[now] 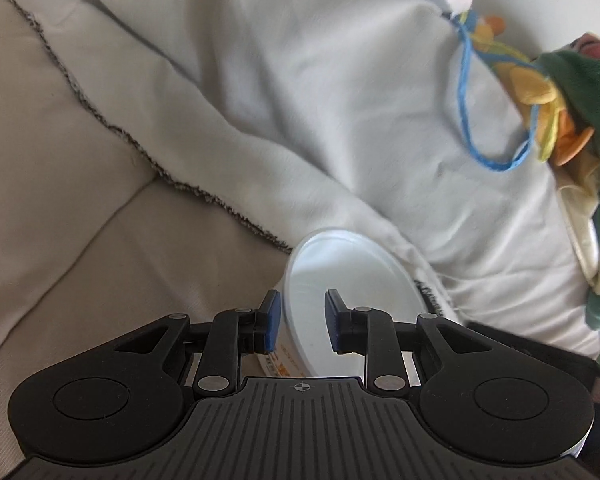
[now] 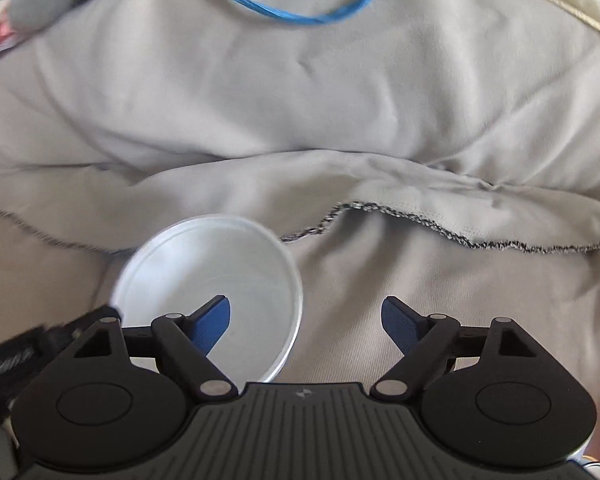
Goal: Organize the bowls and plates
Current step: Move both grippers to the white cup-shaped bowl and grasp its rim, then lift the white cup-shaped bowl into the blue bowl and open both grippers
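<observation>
A white plastic bowl (image 1: 352, 280) with orange print on its outer wall hangs tilted over a beige cushion. My left gripper (image 1: 302, 320) straddles its near-left rim, one blue pad outside the wall and the other inside, narrowly set and holding it. In the right wrist view the same bowl (image 2: 204, 264) is at lower left. A black piece of the other hand's tool (image 2: 72, 328) meets the bowl's left rim. My right gripper (image 2: 306, 320) stands wide open. Its left finger (image 2: 212, 320) is over the bowl's inside and its right finger over bare cushion, gripping nothing.
A pale grey blanket (image 1: 300, 100) with a dark stitched hem (image 2: 420, 220) lies rumpled over the beige cushion (image 1: 60, 200). A blue cord loop (image 1: 466, 92) and a green, yellow and orange plush toy (image 1: 572, 92) lie at the right. A grey soft object (image 2: 40, 4) sits far left.
</observation>
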`<state>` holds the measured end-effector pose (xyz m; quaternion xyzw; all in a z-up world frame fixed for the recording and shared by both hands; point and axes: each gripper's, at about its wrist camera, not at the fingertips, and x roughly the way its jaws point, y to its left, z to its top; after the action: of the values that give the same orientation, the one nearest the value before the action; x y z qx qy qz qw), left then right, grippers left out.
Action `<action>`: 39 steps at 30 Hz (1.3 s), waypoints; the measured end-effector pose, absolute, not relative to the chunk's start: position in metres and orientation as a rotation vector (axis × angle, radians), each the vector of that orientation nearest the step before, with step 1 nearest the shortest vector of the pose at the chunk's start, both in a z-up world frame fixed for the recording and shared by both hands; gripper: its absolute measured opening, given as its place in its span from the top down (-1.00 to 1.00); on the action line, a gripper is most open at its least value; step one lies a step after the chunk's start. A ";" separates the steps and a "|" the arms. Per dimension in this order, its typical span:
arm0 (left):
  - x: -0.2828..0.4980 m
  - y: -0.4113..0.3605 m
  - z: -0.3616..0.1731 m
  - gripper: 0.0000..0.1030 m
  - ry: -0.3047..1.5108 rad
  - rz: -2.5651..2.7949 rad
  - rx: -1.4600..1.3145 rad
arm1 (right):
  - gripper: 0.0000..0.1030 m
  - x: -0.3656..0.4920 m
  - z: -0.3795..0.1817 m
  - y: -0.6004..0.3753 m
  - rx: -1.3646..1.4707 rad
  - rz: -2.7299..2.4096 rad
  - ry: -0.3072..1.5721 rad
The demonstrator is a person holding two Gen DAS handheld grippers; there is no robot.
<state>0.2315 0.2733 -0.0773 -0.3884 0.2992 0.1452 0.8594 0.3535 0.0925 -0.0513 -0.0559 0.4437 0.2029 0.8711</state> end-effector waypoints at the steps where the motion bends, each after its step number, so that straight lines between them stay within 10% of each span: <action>1: 0.236 0.273 -0.082 0.46 0.645 0.307 -0.817 | -0.34 0.360 -0.060 0.093 -0.093 0.407 0.954; 3: 0.242 0.275 -0.094 0.47 0.678 0.298 -0.834 | 0.30 0.370 -0.076 0.093 -0.062 0.440 1.031; 7: 0.251 0.275 -0.111 0.47 0.702 0.242 -0.885 | 0.62 0.372 -0.092 0.086 -0.026 0.484 1.113; 39: 0.344 0.104 -0.093 0.43 0.945 -0.044 -0.637 | 0.47 0.406 -0.096 -0.129 0.270 0.398 1.173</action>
<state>0.3444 0.1042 -0.0929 -0.3016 0.4472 -0.0208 0.8418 0.4057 -0.1289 -0.0965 0.1263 0.5478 0.1858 0.8059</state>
